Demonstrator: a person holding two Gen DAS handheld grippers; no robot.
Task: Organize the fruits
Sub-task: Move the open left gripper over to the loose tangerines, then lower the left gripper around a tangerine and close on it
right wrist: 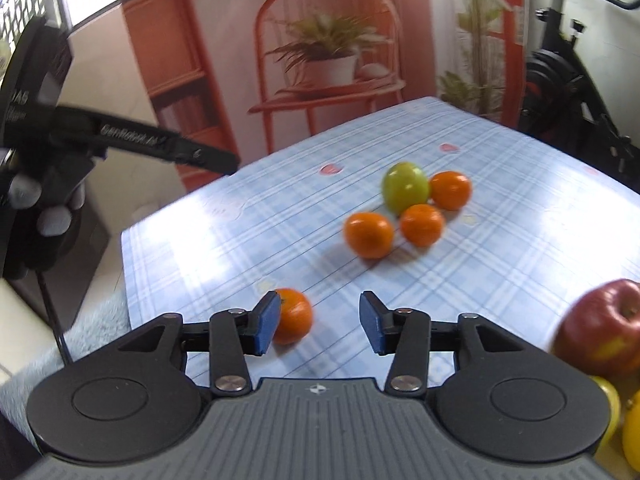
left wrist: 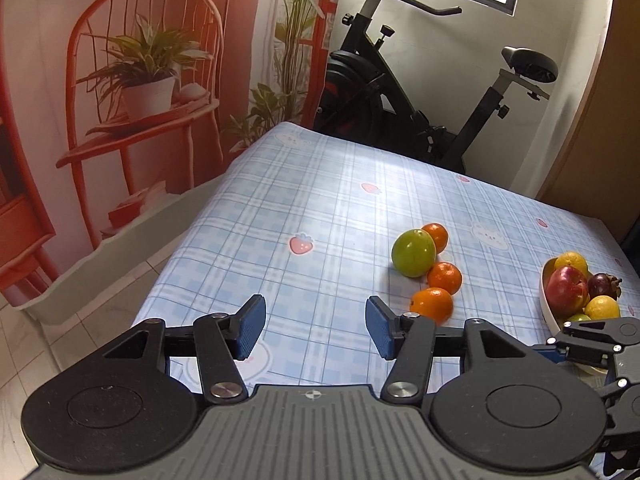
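Left wrist view: my left hand-held gripper [left wrist: 315, 327] is hanging open and empty over the desk [left wrist: 248, 216]; several fruits are already sitting in the white bowl [left wrist: 545, 300] at right, while a green apple [left wrist: 413, 253] and three oranges [left wrist: 444, 277] are waiting loose; right wrist view: my right hand-held gripper [right wrist: 316, 322] is standing open, one loose orange [right wrist: 294, 316] touching its left pad, ungripped.

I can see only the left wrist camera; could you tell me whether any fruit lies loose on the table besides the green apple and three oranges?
Observer: Yes, a fourth orange lies alone near the table's near edge.
Operator: Where is it relative to the right gripper?
Observer: Just ahead of the right gripper, beside the pad on the picture's left; contact I cannot tell.
Operator: Are its jaws holding anything?
Observer: No, they stand open, gripping nothing.
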